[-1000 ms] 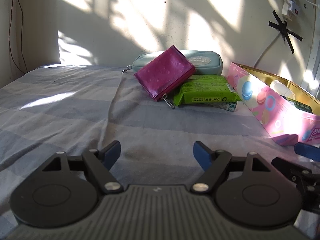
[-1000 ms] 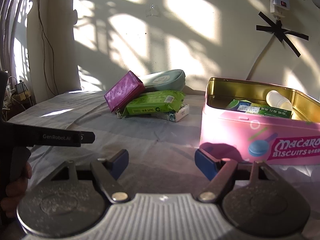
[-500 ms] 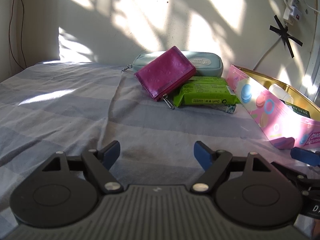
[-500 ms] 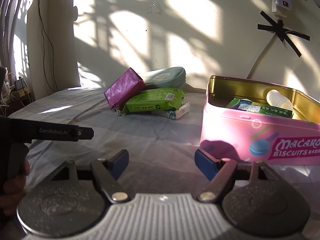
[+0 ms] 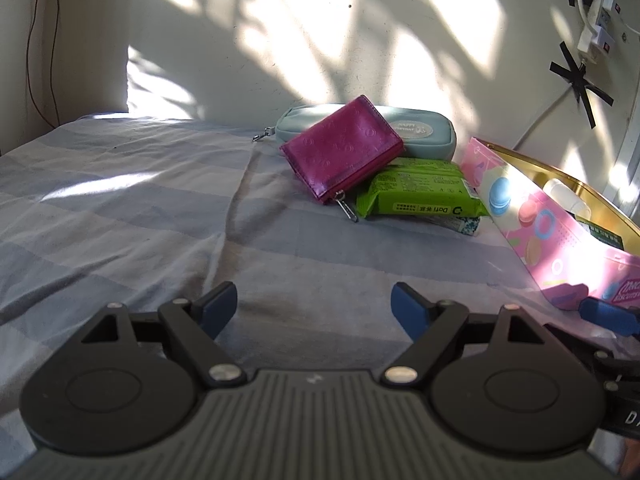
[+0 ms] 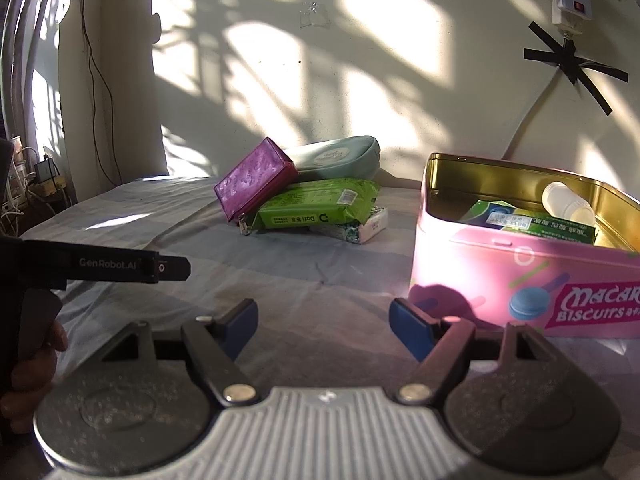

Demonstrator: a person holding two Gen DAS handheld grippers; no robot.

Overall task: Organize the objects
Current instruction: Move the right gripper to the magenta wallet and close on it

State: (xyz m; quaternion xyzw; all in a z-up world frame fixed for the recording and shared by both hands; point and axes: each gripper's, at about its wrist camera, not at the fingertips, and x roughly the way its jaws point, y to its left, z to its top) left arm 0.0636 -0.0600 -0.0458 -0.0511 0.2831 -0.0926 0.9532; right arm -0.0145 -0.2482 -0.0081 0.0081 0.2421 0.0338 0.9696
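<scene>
A magenta wallet (image 5: 344,151) leans on a light blue pouch (image 5: 420,132) and a green wipes pack (image 5: 420,196), which lies on a small white-green packet (image 5: 464,224). The same pile shows in the right wrist view: wallet (image 6: 256,180), pouch (image 6: 336,156), green pack (image 6: 320,208), packet (image 6: 368,228). A pink biscuit tin (image 6: 520,268) stands open at the right, holding a white bottle (image 6: 568,200) and a green box (image 6: 536,222). My left gripper (image 5: 314,306) is open and empty over the bed. My right gripper (image 6: 324,320) is open and empty, near the tin's front left corner.
The bed has a grey-blue striped sheet (image 5: 120,208). A sunlit wall (image 5: 320,40) stands right behind the pile. A power strip and taped cable (image 6: 568,20) hang on the wall above the tin (image 5: 540,220). The left gripper's body (image 6: 100,266) shows at the right view's left edge.
Both grippers have edged slightly forward toward the pile and tin. Both stay open. The objects have not moved.
</scene>
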